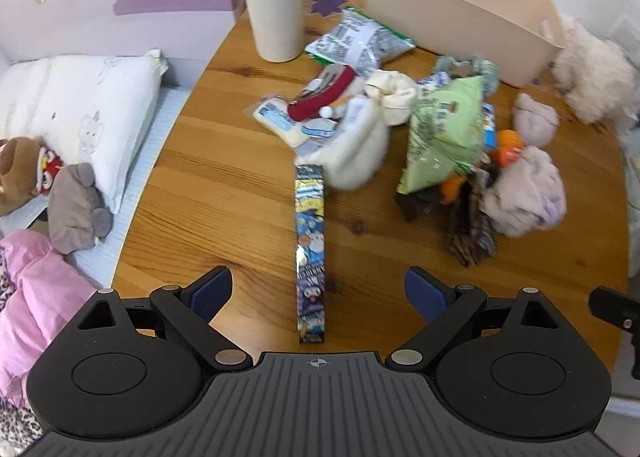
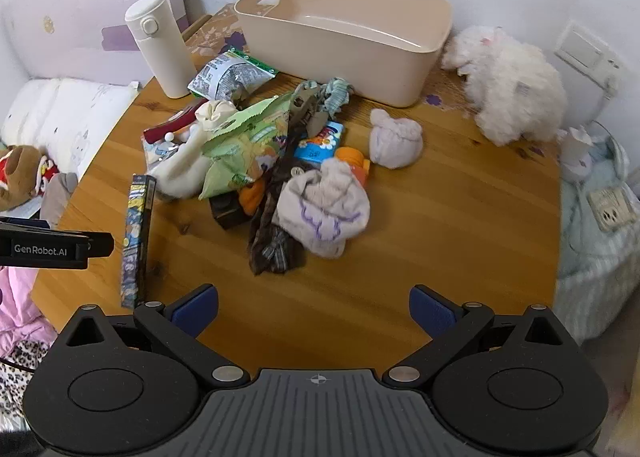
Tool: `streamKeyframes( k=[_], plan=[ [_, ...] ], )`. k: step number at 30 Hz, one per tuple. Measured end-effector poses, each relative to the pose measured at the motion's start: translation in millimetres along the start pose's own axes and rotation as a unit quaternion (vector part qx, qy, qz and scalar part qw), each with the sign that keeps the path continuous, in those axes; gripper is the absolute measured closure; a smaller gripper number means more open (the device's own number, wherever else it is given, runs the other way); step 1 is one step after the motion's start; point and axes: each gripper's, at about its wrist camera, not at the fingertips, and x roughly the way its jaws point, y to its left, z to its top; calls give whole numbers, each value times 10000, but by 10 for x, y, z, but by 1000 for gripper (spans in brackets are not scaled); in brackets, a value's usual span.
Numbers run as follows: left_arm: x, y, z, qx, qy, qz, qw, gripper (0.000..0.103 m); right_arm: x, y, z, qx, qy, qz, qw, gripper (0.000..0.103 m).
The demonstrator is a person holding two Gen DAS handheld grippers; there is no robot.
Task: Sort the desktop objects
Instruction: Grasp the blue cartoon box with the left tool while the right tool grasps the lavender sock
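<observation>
Beige bin (image 2: 344, 45) sits at the far edge of the wooden surface (image 2: 400, 257), by the wall, and from the right wrist view its inside looks bare, though the near wall hides part of the floor, so I can't be sure. White bottle (image 2: 160, 49) stands upright to its left, lid shut, well apart from the bin. Between them and in front lies the pile: a silver-and-green snack packet (image 2: 230, 75), a light green snack bag (image 2: 244, 149), a rolled cream sock (image 1: 390, 97), a dark striped sock (image 2: 272, 241), and two lilac socks (image 2: 324, 209), one of them off to the right by itself. A long cartoon-printed box (image 1: 310, 253) lies away from the heap, pointing straight at the left gripper (image 1: 318, 293), whose jaws are spread wide with the box end between them, pads not touching it. Right gripper (image 2: 314, 311) hangs over bare wood, jaws wide too, nothing in them. Open room runs along the near rim and the right side; a fluffy white plush (image 2: 516, 89) sits in the far right corner, and a bed with a pillow (image 1: 80, 113) borders the curved left edge.
</observation>
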Motion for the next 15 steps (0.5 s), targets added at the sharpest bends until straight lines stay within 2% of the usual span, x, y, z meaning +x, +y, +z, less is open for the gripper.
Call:
streamKeyframes(
  k=[3, 12, 15],
  plan=[
    [123, -13, 74, -63, 61, 136, 9999, 8, 130, -47, 140, -59, 25, 15, 10000, 0],
    [569, 27, 265, 103, 360, 130, 9992, 8, 493, -75, 464, -81, -253, -116, 9996, 0],
    [731, 11, 280, 189, 428, 150, 9988, 8, 633, -40, 494, -219, -208, -214, 9993, 0]
  ],
)
